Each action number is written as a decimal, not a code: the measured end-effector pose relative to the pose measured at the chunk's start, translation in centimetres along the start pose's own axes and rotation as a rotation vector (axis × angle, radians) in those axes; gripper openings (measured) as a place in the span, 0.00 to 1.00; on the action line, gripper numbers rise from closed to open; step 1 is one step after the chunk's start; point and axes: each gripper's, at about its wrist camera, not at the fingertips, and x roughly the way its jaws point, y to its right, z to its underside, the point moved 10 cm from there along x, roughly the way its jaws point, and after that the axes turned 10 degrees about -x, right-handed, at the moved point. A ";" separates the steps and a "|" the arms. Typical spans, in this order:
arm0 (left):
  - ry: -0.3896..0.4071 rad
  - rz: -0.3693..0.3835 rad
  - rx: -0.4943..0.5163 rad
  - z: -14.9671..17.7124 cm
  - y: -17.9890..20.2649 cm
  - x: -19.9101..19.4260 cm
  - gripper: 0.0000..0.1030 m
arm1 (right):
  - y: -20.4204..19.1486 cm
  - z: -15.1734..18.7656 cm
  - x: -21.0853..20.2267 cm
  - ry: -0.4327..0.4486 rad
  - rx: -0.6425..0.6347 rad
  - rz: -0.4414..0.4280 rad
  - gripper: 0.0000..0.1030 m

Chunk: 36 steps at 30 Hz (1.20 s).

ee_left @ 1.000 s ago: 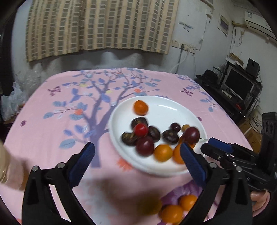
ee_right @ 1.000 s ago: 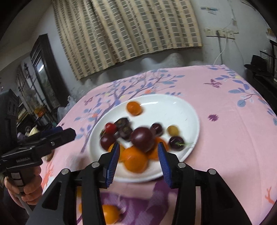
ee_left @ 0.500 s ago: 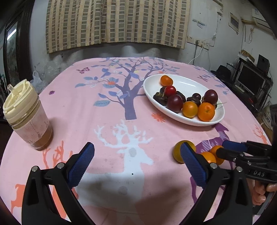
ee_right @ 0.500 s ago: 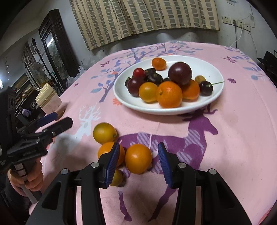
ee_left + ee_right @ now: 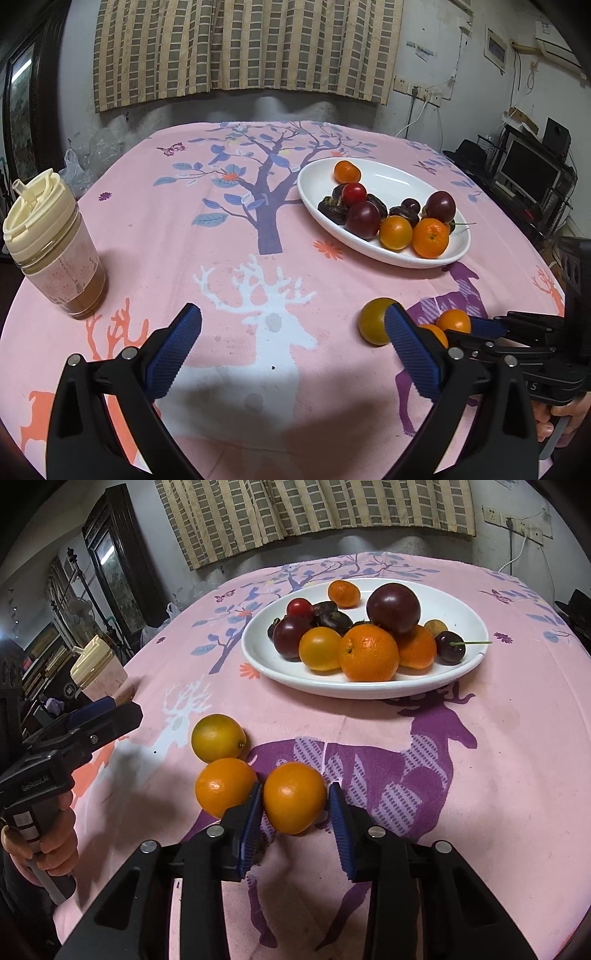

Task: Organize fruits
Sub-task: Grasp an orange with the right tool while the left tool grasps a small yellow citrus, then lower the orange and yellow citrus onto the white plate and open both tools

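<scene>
the right gripper (image 5: 293, 806) sits low over the pink tablecloth (image 5: 480, 775) on the near side of the white plate (image 5: 461, 609), its blue pads either side of an orange (image 5: 294, 797). the left pad touches the fruit; a thin gap shows at the right pad, so the jaws are narrowed around it but not clamped. a second orange (image 5: 224, 792) lies just left of it, a yellowish one (image 5: 218, 737) between that and the plate. the plate holds plums, oranges, a cherry. the left gripper (image 5: 291, 354) hovers wide open and empty, well left of the plate, near a lidded cup (image 5: 51, 243).
</scene>
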 end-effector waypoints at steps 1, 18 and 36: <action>0.001 0.001 0.003 0.0 0.1 -0.1 0.95 | 0.0 0.0 0.0 0.001 -0.001 0.001 0.34; -0.210 0.278 0.359 9.0 11.0 -1.0 0.51 | 3.1 -1.8 -3.4 0.111 0.087 0.057 0.34; -0.269 0.233 0.294 9.2 11.9 1.9 0.26 | 2.9 -2.1 -4.5 0.141 0.090 0.055 0.34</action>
